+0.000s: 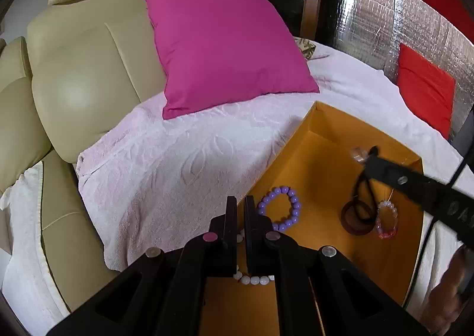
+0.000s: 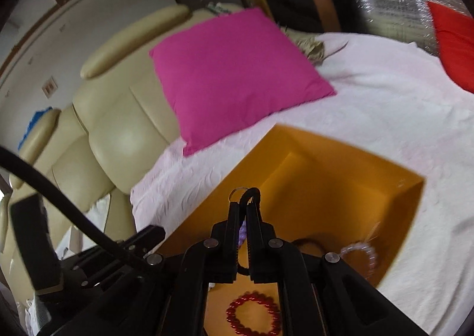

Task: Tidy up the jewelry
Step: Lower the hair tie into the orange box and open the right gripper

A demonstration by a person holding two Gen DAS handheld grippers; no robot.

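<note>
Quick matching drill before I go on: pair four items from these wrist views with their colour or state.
Items:
1. beaded bracelet near the left gripper
2. box
3. black cord loop
4. big cushion

Descriptions:
A. pinched in the shut right gripper
B. magenta, leaning on the beige sofa
C. purple, lying on the box floor
D. orange-yellow, open on the white towel

Pairs: 1-C, 2-D, 3-A, 4-B
</note>
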